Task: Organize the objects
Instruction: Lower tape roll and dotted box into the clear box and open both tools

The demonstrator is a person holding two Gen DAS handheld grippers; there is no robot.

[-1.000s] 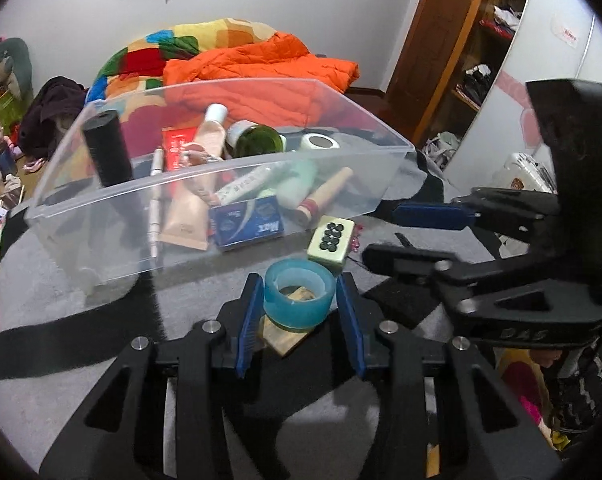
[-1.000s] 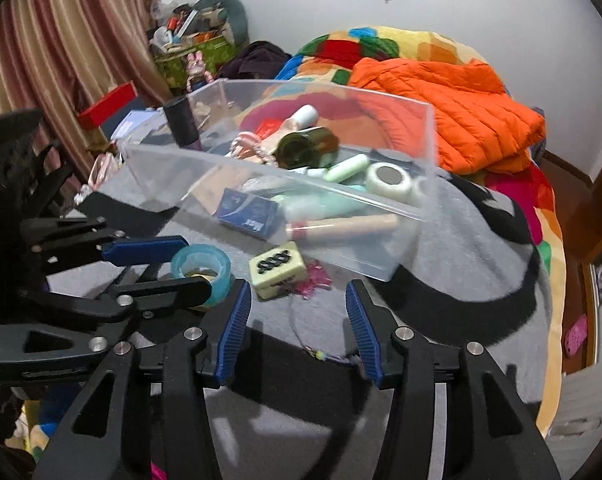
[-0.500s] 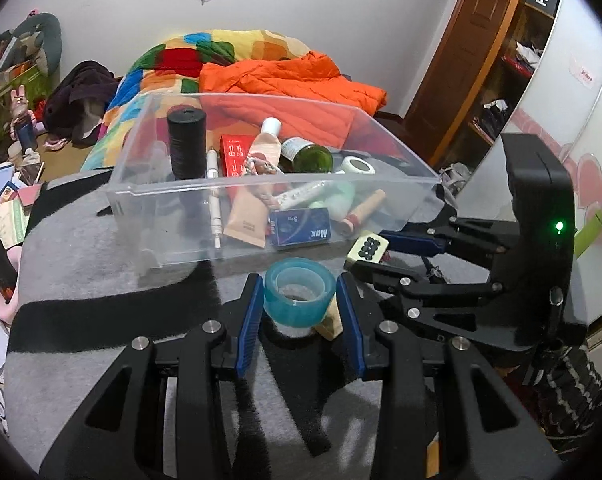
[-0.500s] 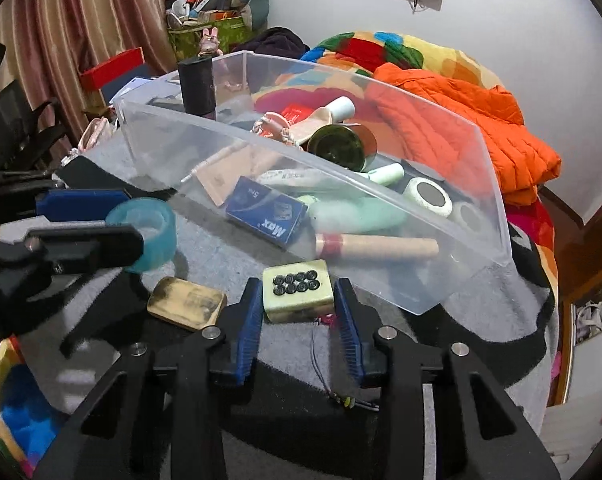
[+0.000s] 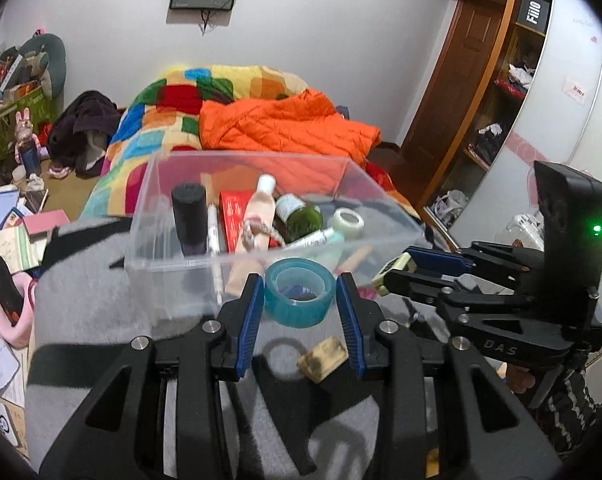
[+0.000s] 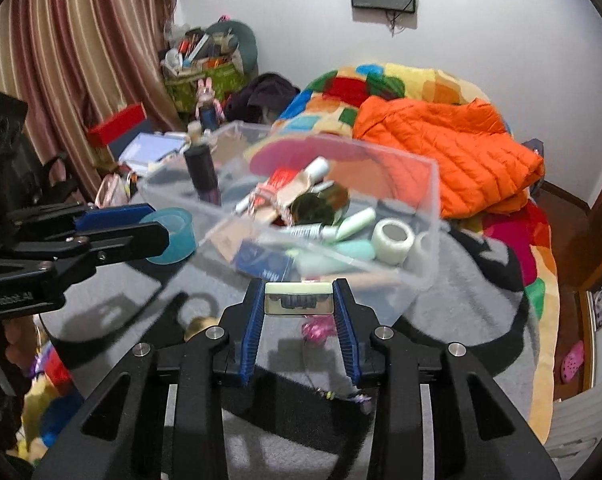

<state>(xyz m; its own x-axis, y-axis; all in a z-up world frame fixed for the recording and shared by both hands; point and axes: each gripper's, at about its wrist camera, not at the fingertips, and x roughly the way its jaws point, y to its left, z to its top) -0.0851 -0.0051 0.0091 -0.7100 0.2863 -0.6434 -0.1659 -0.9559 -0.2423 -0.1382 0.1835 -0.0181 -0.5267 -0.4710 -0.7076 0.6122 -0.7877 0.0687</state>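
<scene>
Tape roll (image 5: 300, 293), translucent blue, sits pinched between the blue pads of the left claw (image 5: 300, 312) and is lifted clear of the grey-and-black blanket (image 5: 93, 312), its ring-shaped shadow lying on the fabric below and behind it. Just under that claw, toward its right finger, a small worn tan block (image 5: 322, 358) rests on the blanket. Straight ahead of the left claw stands the clear plastic bin (image 5: 173, 264), its near wall close beyond the tape; inside are an upright black cylinder (image 5: 189, 218), a white pen (image 5: 213, 232), a red packet (image 5: 234, 216), a pink bottle with a white cap (image 5: 258, 210), a dark green bottle (image 5: 301, 216) lying on its side, a white tape roll (image 5: 349, 222) and pale green tubes (image 5: 321, 238). To the right of the left claw, the right claw (image 6: 299, 304) has just been closing and now grips a small cream box (image 6: 299, 299) with black studs on its underside, the pads pressing its two ends; the box is held off the blanket, just in front of the bin's near corner. Below that claw a pink trinket (image 6: 315, 328) and a thin cord lie on the blanket. In the right wrist view the left claw shows at the left edge, its tape roll level with the bin's rim. Beyond the bin lie an orange quilted jacket (image 6: 449, 152) and a multicoloured patchwork cover (image 5: 205, 88) on the bed.
</scene>
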